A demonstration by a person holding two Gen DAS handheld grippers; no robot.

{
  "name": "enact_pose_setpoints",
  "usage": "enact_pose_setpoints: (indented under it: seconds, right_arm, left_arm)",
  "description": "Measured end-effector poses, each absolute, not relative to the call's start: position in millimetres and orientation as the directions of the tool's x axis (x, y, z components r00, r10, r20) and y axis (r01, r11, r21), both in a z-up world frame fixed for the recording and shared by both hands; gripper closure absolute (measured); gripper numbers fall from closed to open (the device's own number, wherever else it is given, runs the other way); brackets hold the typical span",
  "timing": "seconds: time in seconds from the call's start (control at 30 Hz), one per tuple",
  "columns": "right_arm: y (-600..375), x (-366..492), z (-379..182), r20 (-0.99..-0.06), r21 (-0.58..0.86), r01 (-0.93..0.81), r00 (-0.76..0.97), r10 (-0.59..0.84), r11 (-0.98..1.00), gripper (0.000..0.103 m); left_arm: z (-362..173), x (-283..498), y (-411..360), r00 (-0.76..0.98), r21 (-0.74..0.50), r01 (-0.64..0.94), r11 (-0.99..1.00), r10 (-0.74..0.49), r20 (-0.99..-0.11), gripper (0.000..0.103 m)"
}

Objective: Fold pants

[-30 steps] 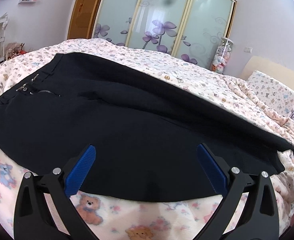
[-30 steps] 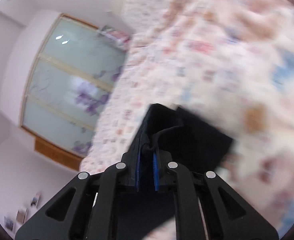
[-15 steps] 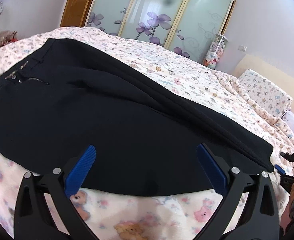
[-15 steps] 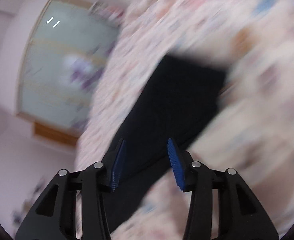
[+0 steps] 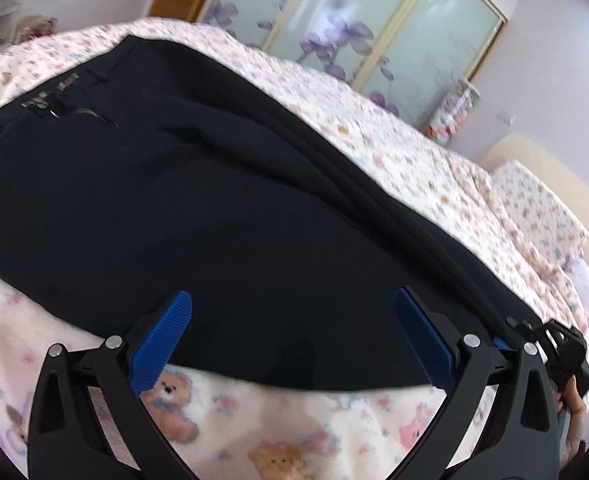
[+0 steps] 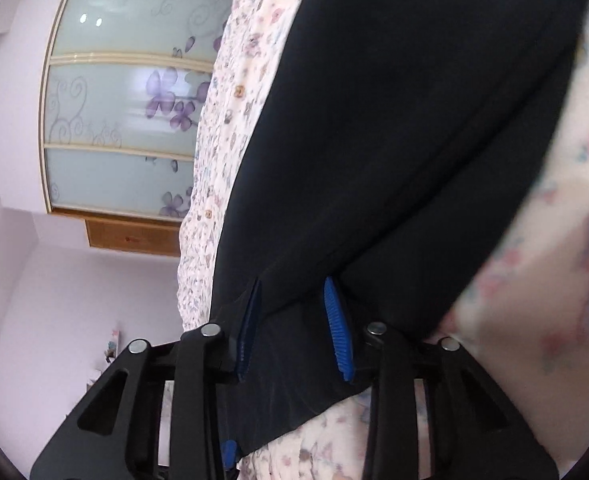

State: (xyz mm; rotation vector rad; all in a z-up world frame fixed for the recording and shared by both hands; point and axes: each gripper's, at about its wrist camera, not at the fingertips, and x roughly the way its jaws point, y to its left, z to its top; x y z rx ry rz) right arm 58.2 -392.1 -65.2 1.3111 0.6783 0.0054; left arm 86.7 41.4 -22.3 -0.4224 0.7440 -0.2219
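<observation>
Across the bed (image 5: 414,152), on its teddy-bear print cover, the black pants (image 5: 214,208) lay spread flat, with the waistband and its small metal trim toward the upper left of your left wrist view and the legs running away toward the lower right.

Your left claw (image 5: 292,336) stood wide open, holding nothing. Its blue pads (image 5: 162,340) sat at the near edge of the pants, one on each side of a broad stretch of dark cloth. From this view you could not tell whether the pads touched the fabric or hung just above it. The near hem of the cloth ran between the two fingers, with printed cover showing below it.

Your right claw (image 6: 294,328) was partly open, its jaws set apart and not clamped. The leg end of the pants (image 6: 394,140) lay between and beyond its blue pads (image 6: 338,332), and cloth draped against the inner face of the left-hand finger and down past it. Contact at the other pad could not be judged.

Your right claw (image 5: 550,344) also showed at the lower right of the left wrist view, at the far end of the pants.

A glass-fronted wardrobe (image 6: 126,96) with purple flower decoration stood beyond the bed.
</observation>
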Motion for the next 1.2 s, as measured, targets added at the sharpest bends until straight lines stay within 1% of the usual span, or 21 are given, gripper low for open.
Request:
enact_pose_setpoints:
  seconds: [0.07, 0.1, 0.2, 0.23, 0.27, 0.33, 0.43, 0.5, 0.57, 0.7, 0.73, 0.77, 0.8, 0.83, 0.87, 0.9, 0.93, 0.97, 1.03, 1.1, 1.2]
  right_arm:
    - [-396, 57, -68, -0.446, 0.891, 0.374, 0.823, 0.351, 0.256, 0.072]
    - [-400, 56, -69, -0.447, 0.890, 0.379, 0.832, 0.328, 0.253, 0.073]
    - [-409, 57, -73, -0.443, 0.892, 0.383, 0.848, 0.291, 0.242, 0.073]
    - [-408, 63, -75, -0.450, 0.886, 0.386, 0.846, 0.285, 0.256, 0.080]
    - [-406, 62, -75, -0.466, 0.876, 0.395, 0.842, 0.273, 0.278, 0.091]
    - [-401, 59, -73, -0.508, 0.845, 0.417, 0.823, 0.254, 0.336, 0.095]
    - [-400, 59, -71, -0.524, 0.830, 0.419, 0.812, 0.257, 0.367, 0.095]
    - [-400, 62, -69, -0.531, 0.824, 0.421, 0.806, 0.261, 0.379, 0.095]
    - [-400, 61, -68, -0.548, 0.810, 0.428, 0.795, 0.260, 0.401, 0.095]
    - [-397, 67, -63, -0.577, 0.780, 0.430, 0.775, 0.257, 0.455, 0.095]
    - [-397, 68, -62, -0.586, 0.771, 0.430, 0.769, 0.256, 0.470, 0.095]
    - [-398, 68, -62, -0.589, 0.767, 0.430, 0.767, 0.256, 0.477, 0.095]
    - [-397, 69, -62, -0.591, 0.764, 0.429, 0.765, 0.256, 0.482, 0.095]
    - [-398, 69, -62, -0.593, 0.761, 0.428, 0.764, 0.256, 0.487, 0.095]
    - [-398, 68, -62, -0.592, 0.760, 0.425, 0.764, 0.256, 0.492, 0.095]
    - [-398, 69, -62, -0.592, 0.759, 0.423, 0.764, 0.256, 0.495, 0.095]
    - [-398, 69, -61, -0.590, 0.759, 0.419, 0.766, 0.256, 0.498, 0.095]
    - [-396, 71, -60, -0.588, 0.760, 0.416, 0.767, 0.256, 0.499, 0.095]
    - [-396, 72, -58, -0.581, 0.763, 0.409, 0.773, 0.255, 0.500, 0.095]
    - [-395, 75, -57, -0.567, 0.772, 0.397, 0.784, 0.254, 0.497, 0.095]
    - [-398, 69, -50, -0.538, 0.779, 0.369, 0.808, 0.239, 0.507, 0.095]
  left_arm:
    - [-23, 90, 49, 0.694, -0.481, 0.053, 0.875, -0.379, -0.612, 0.002]
    - [-21, 92, 52, 0.699, -0.489, 0.047, 0.871, -0.379, -0.607, 0.002]
    - [-6, 112, 69, 0.719, -0.473, -0.015, 0.881, -0.319, -0.618, 0.002]
    - [1, 132, 79, 0.710, -0.453, -0.052, 0.890, -0.287, -0.643, 0.002]
    - [5, 144, 84, 0.703, -0.449, -0.072, 0.891, -0.274, -0.657, 0.002]
    - [15, 186, 101, 0.689, -0.444, -0.133, 0.886, -0.239, -0.684, 0.002]
    - [26, 250, 117, 0.673, -0.425, -0.193, 0.884, -0.196, -0.714, 0.002]
    - [30, 285, 124, 0.664, -0.435, -0.221, 0.873, -0.193, -0.723, 0.002]
    - [30, 321, 132, 0.647, -0.435, -0.281, 0.855, -0.166, -0.744, 0.002]
    - [7, 369, 141, 0.575, -0.431, -0.424, 0.796, -0.131, -0.808, 0.002]
    - [2, 376, 143, 0.558, -0.424, -0.452, 0.785, -0.122, -0.821, 0.004]
    - [-2, 382, 145, 0.545, -0.417, -0.478, 0.773, -0.111, -0.831, 0.007]
    - [-7, 387, 147, 0.536, -0.410, -0.498, 0.764, -0.100, -0.838, 0.020]
    - [-12, 391, 150, 0.530, -0.408, -0.511, 0.756, -0.097, -0.842, 0.040]
    - [-16, 396, 156, 0.531, -0.419, -0.503, 0.756, -0.112, -0.840, 0.050]
    - [-19, 398, 159, 0.533, -0.434, -0.488, 0.757, -0.134, -0.835, 0.069]
    - [-21, 396, 163, 0.537, -0.451, -0.467, 0.761, -0.161, -0.828, 0.077]
    - [-22, 389, 166, 0.543, -0.448, -0.465, 0.764, -0.154, -0.826, 0.087]
    - [-18, 373, 175, 0.583, -0.489, -0.451, 0.746, -0.168, -0.795, 0.093]
    - [-8, 353, 181, 0.622, -0.506, -0.435, 0.745, -0.157, -0.767, 0.094]
    - [20, 307, 185, 0.691, -0.494, -0.390, 0.777, -0.108, -0.715, 0.094]
